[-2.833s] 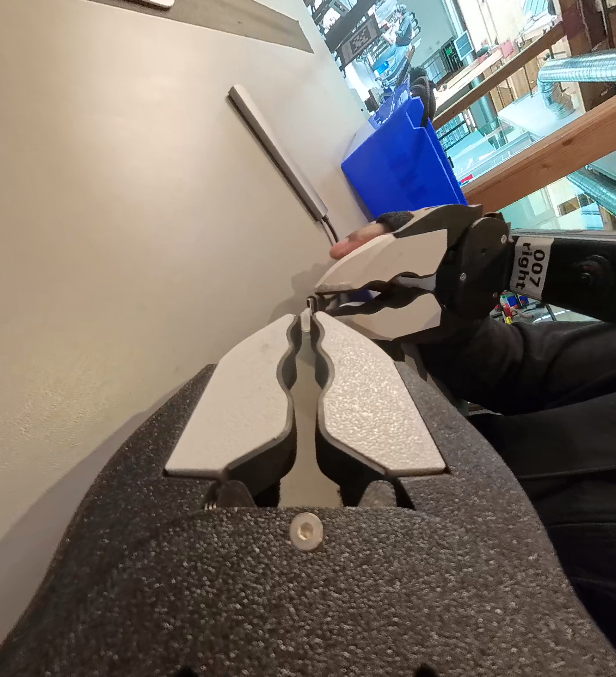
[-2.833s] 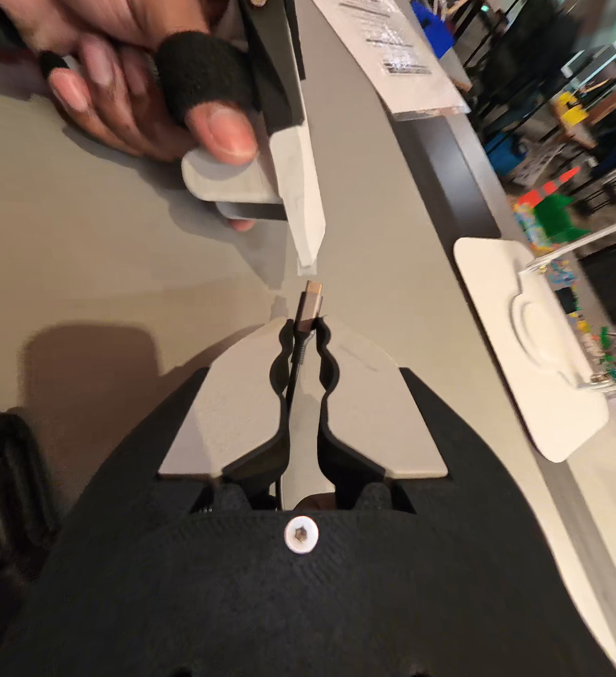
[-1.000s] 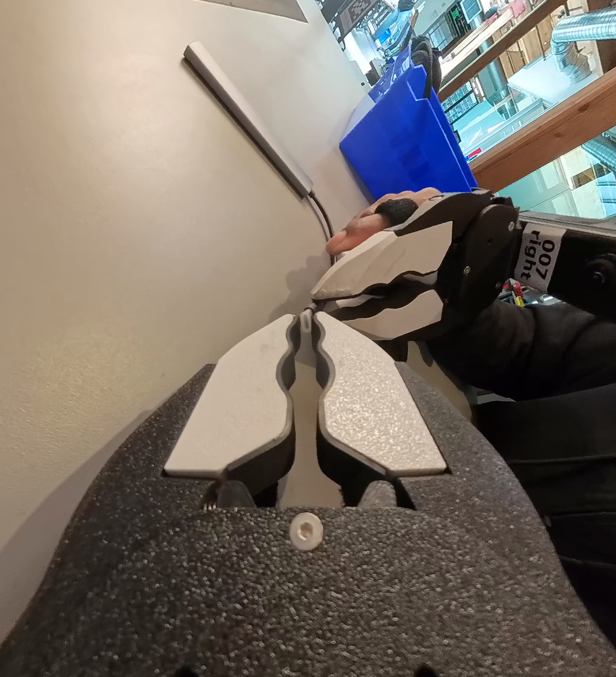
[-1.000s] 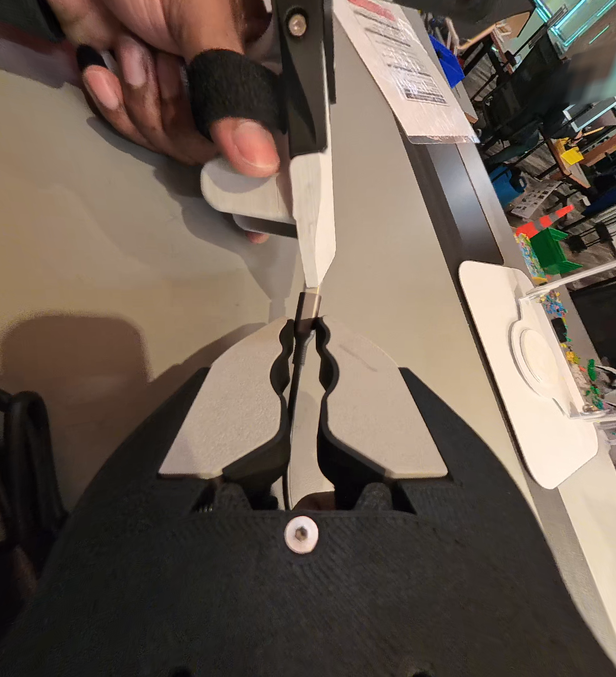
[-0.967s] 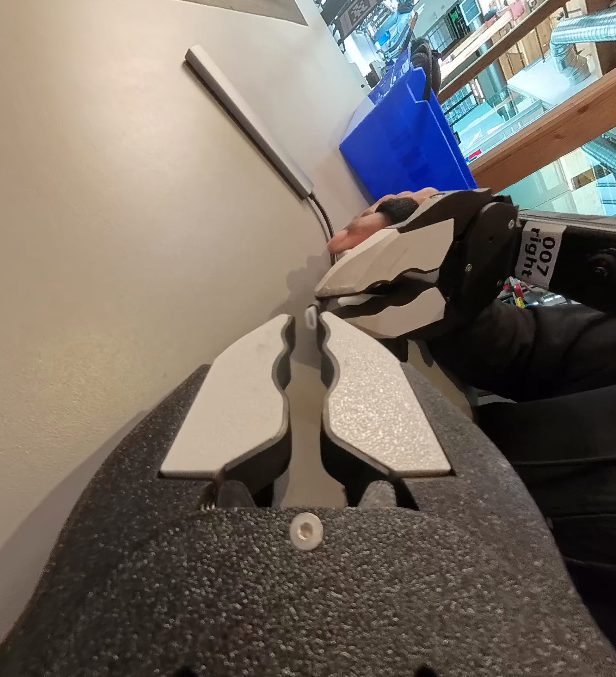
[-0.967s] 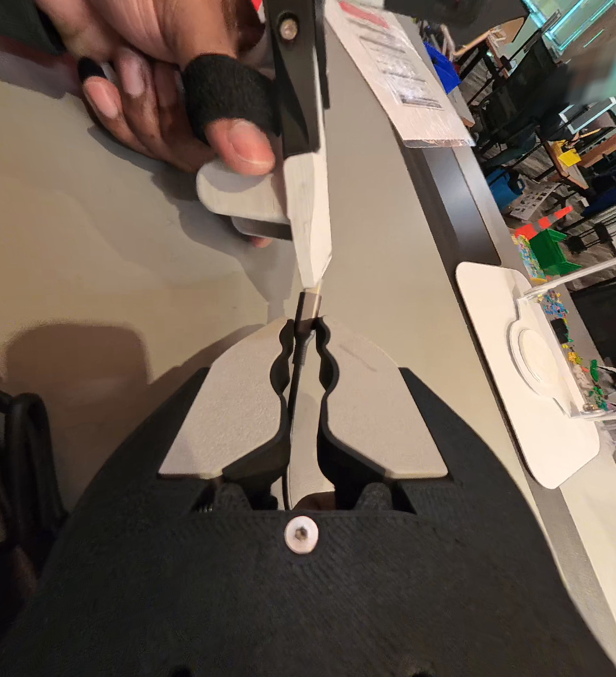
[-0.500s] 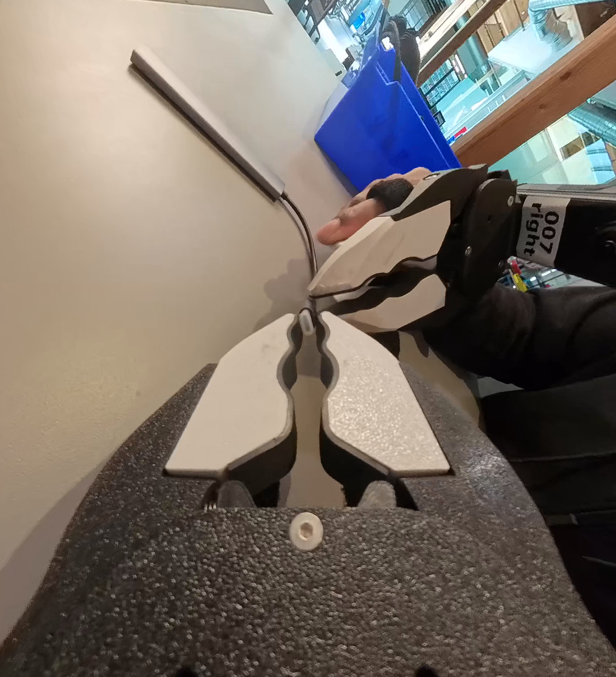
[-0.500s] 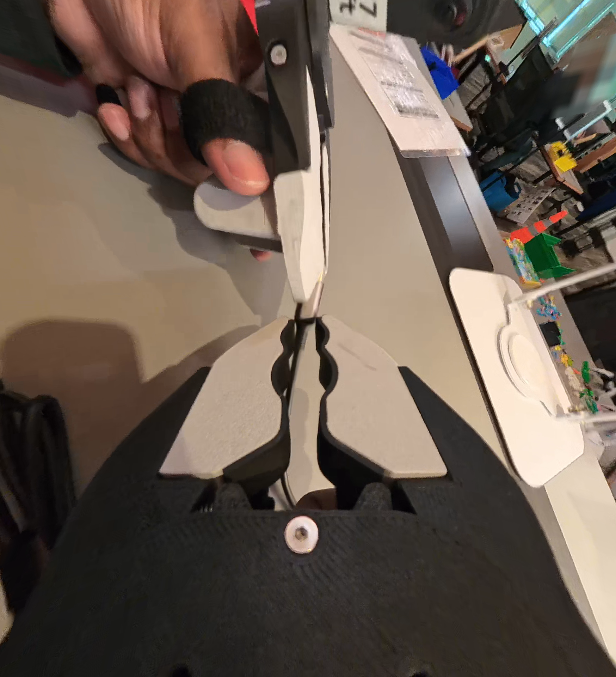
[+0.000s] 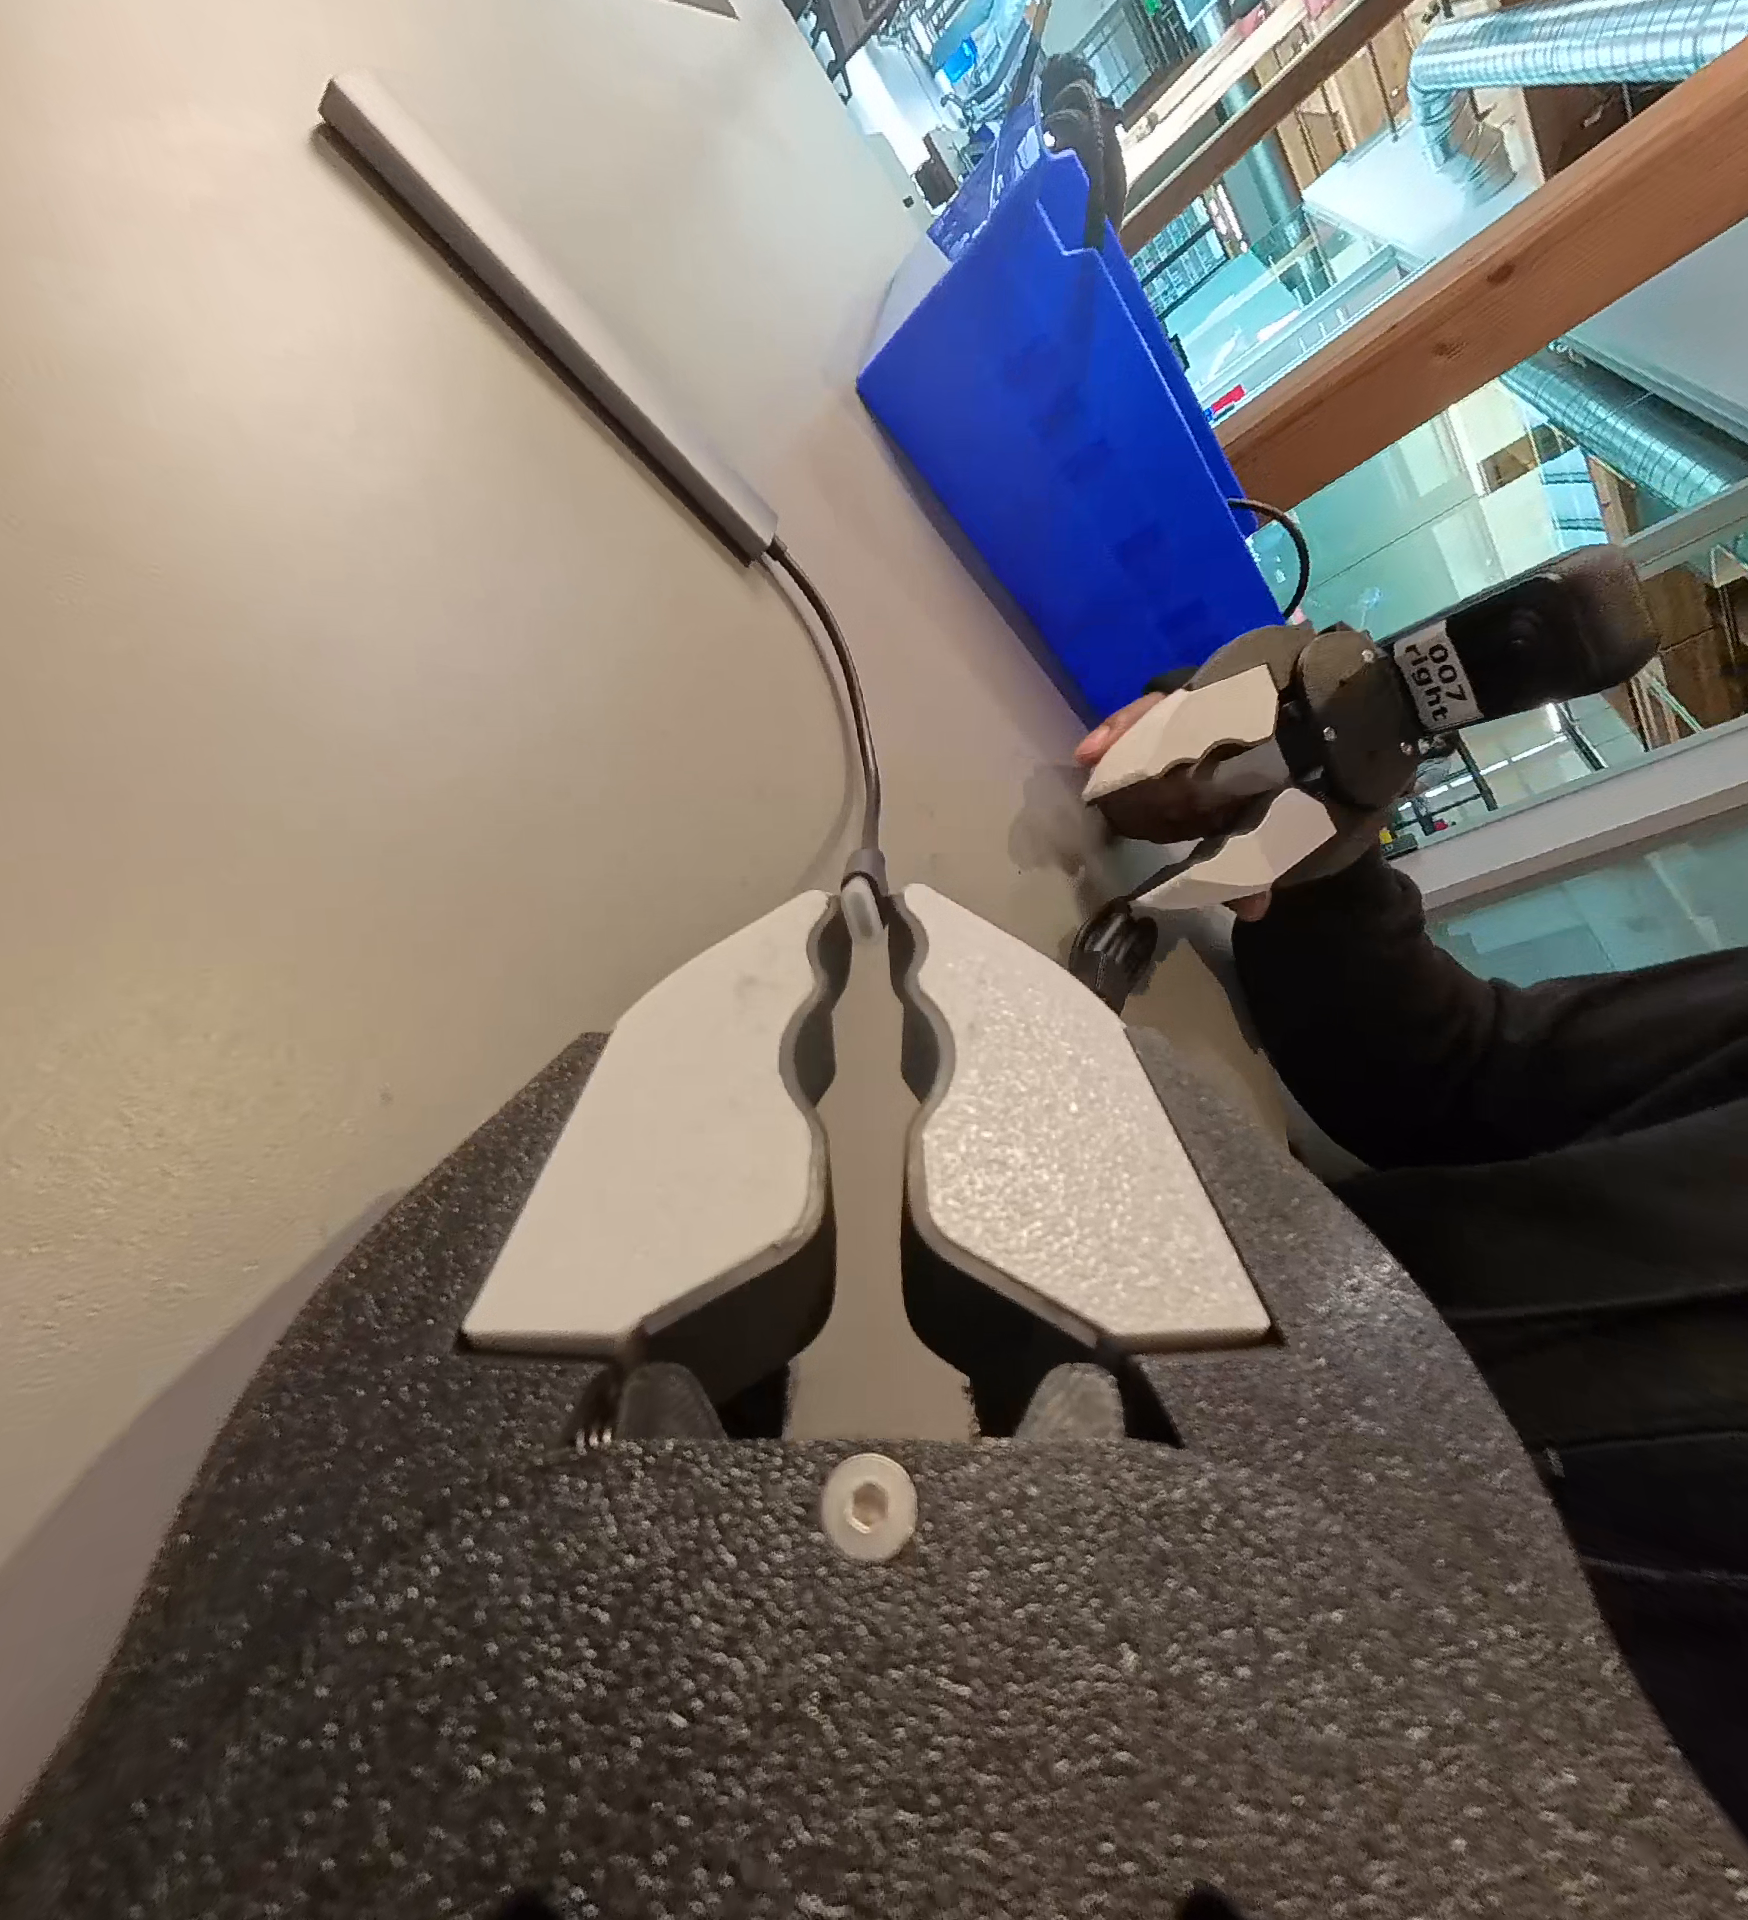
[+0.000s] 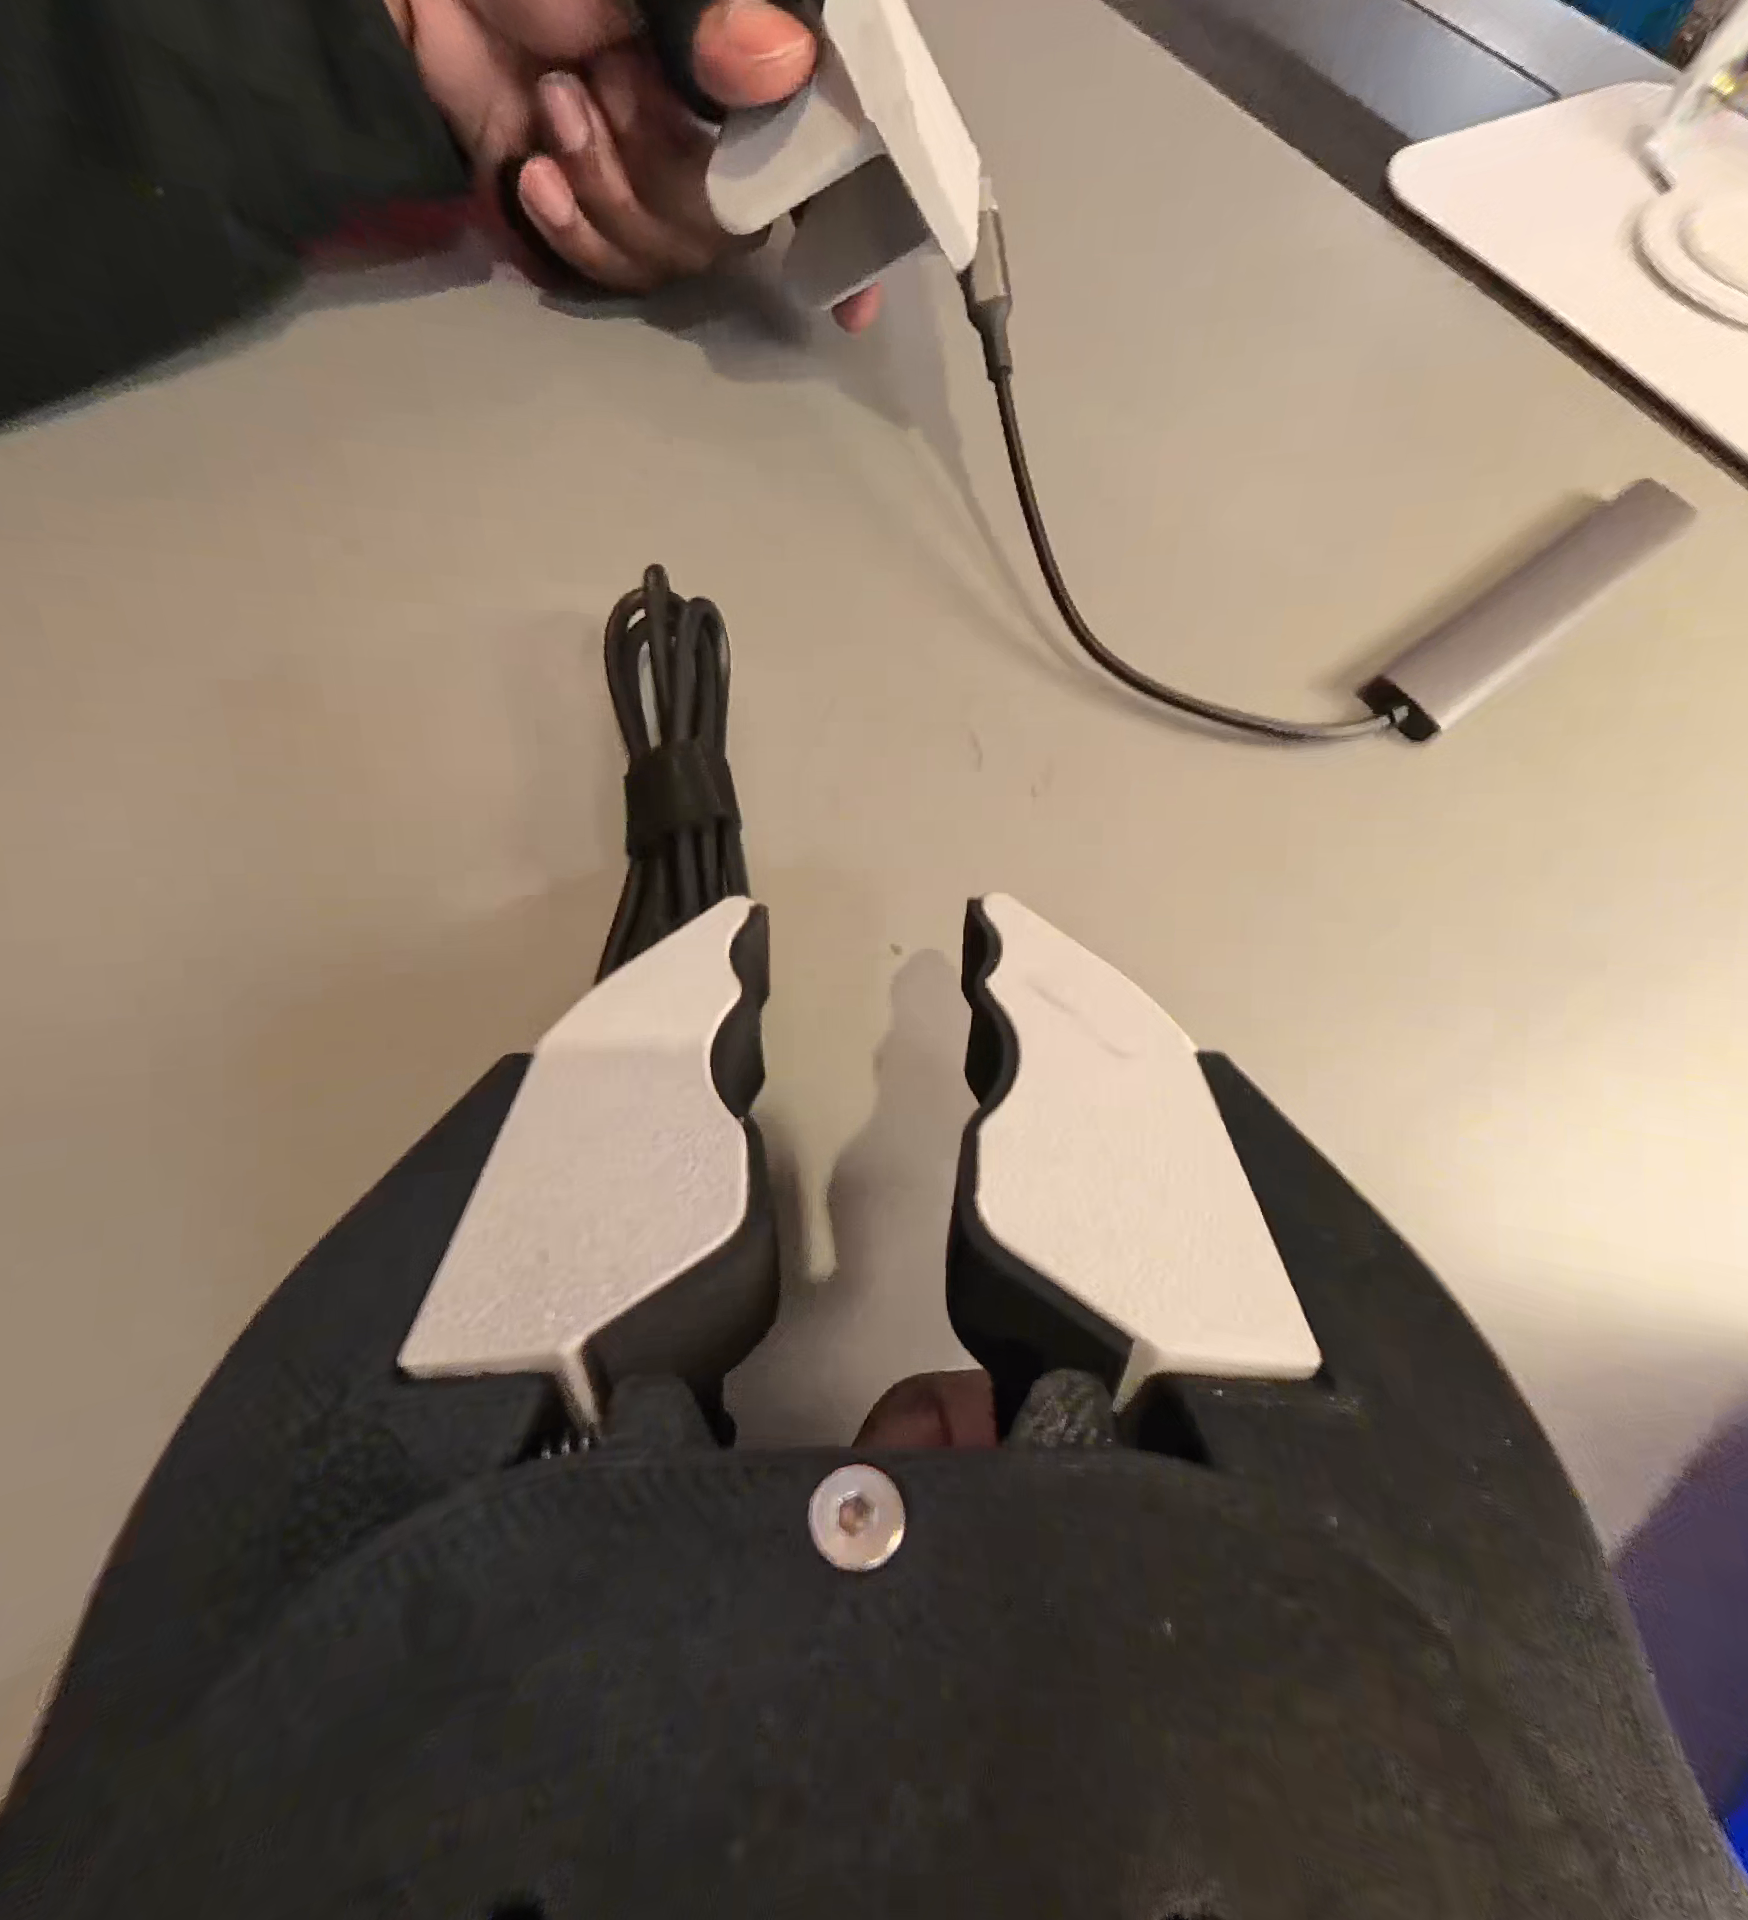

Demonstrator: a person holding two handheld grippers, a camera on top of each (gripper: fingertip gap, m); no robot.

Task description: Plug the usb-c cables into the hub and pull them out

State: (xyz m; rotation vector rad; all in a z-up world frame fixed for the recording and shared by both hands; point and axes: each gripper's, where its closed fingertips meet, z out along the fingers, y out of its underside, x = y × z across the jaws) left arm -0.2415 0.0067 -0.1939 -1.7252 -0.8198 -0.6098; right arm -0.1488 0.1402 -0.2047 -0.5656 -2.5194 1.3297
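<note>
Left gripper (image 9: 862,904) clenched on plug (image 10: 989,249) of hub (image 10: 1535,608), steadying it. Right gripper (image 10: 865,940) released, empty, above coiled cable (image 10: 670,727), likely to fetch it.

Pale grey wavy fingers (image 10: 631,1143), black textured body, silver screw (image 10: 856,1545), black sleeve (image 9: 1535,1081)

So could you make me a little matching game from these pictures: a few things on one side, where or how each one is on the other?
Things:
1. left gripper
2. right gripper
3. bundled black cable
4. hub

States:
A. lying flat on the table, its short cable curving away
B. open, holding nothing
C. shut on the hub cable's plug
D. tied with a strap, on the table

Pairs: 1-C, 2-B, 3-D, 4-A
</note>
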